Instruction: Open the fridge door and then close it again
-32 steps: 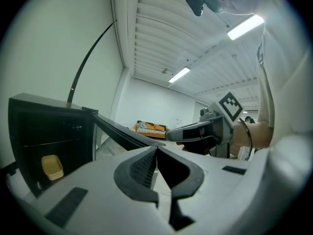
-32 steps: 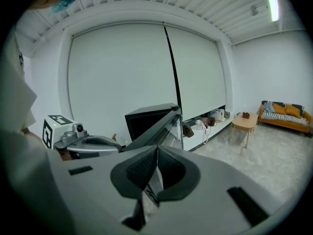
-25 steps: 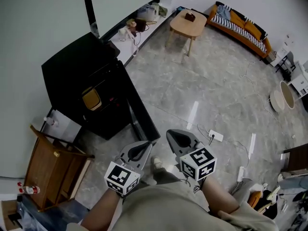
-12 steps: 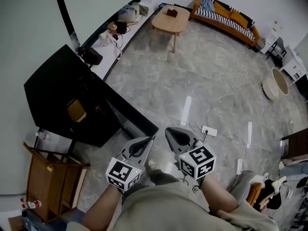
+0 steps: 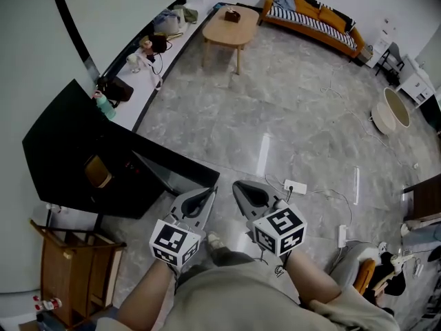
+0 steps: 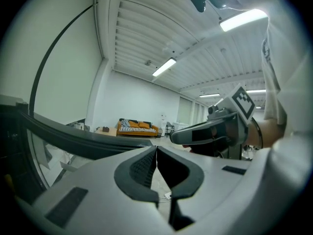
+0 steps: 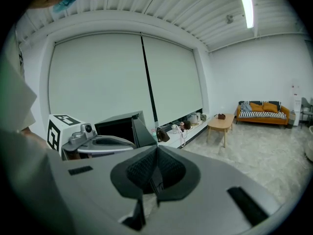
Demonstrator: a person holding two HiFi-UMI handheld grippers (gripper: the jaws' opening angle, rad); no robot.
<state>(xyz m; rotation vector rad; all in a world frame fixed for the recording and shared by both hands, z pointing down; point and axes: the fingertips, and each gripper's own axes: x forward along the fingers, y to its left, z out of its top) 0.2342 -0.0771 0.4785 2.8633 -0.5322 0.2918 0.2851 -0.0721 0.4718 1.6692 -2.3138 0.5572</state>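
Observation:
The black fridge (image 5: 65, 150) stands at the left of the head view, its door (image 5: 176, 169) swung out toward me and a yellow item showing inside. My left gripper (image 5: 210, 192) hangs just right of the door's free edge, shut and empty. My right gripper (image 5: 236, 185) is beside it, also shut and holding nothing. In the left gripper view the shut jaws (image 6: 156, 148) point past the dark door edge (image 6: 73, 138), with the right gripper (image 6: 210, 133) alongside. From the right gripper view, the shut jaws (image 7: 157, 148) face the fridge (image 7: 117, 126) and the left gripper (image 7: 93, 143).
A wooden stand (image 5: 76, 267) sits at the lower left beside the fridge. A white power strip (image 5: 295, 187) and cables lie on the marble floor just ahead. A low white ledge (image 5: 148, 54) with bags, a wooden coffee table (image 5: 224, 29) and an orange sofa (image 5: 317, 16) are farther off.
The fridge has slid left and down in the head view, and the coffee table and sofa have shifted left. Both grippers keep their place before me, shut.

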